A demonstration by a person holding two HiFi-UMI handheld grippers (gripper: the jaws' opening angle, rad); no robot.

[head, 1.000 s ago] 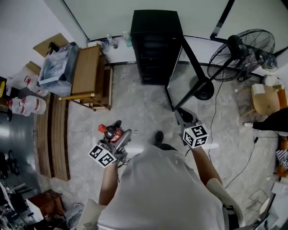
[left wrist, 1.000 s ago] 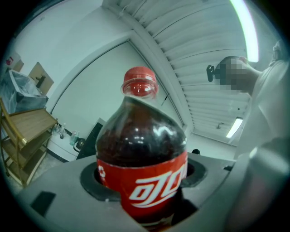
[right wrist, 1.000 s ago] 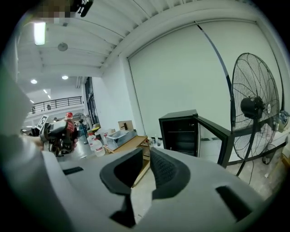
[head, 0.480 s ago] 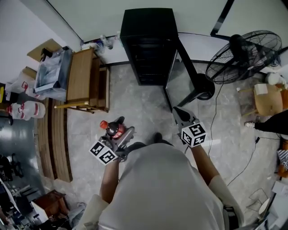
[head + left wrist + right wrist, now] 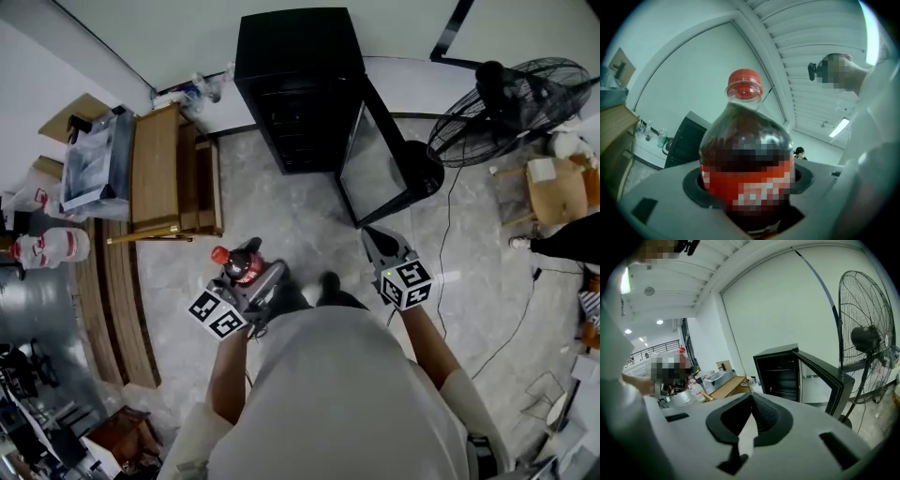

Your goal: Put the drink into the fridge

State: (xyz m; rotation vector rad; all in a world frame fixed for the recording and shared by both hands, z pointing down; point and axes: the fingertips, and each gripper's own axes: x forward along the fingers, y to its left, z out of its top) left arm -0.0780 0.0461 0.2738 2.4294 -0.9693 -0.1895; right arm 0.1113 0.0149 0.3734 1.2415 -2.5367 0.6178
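A cola bottle (image 5: 242, 266) with a red cap and red label stands upright between the jaws of my left gripper (image 5: 249, 270), which is shut on its body. In the left gripper view the bottle (image 5: 747, 150) fills the middle, with both jaws pressed against its sides. My right gripper (image 5: 376, 242) is empty with its jaws together, held to the right at about the same height. The black fridge (image 5: 298, 84) stands ahead against the wall with its door (image 5: 373, 167) swung open to the right. In the right gripper view the fridge (image 5: 780, 373) shows dark shelves inside.
A large standing fan (image 5: 506, 98) is right of the fridge door, its base (image 5: 422, 183) close to the door. A wooden table (image 5: 155, 169) with a plastic bin (image 5: 92, 159) stands at the left. Cables run over the floor at the right. A person's feet show at the right edge.
The person has stepped forward toward the fridge, so the room slides left and back in view. Both grippers keep their hold and spacing; the bottle stays in the left gripper.
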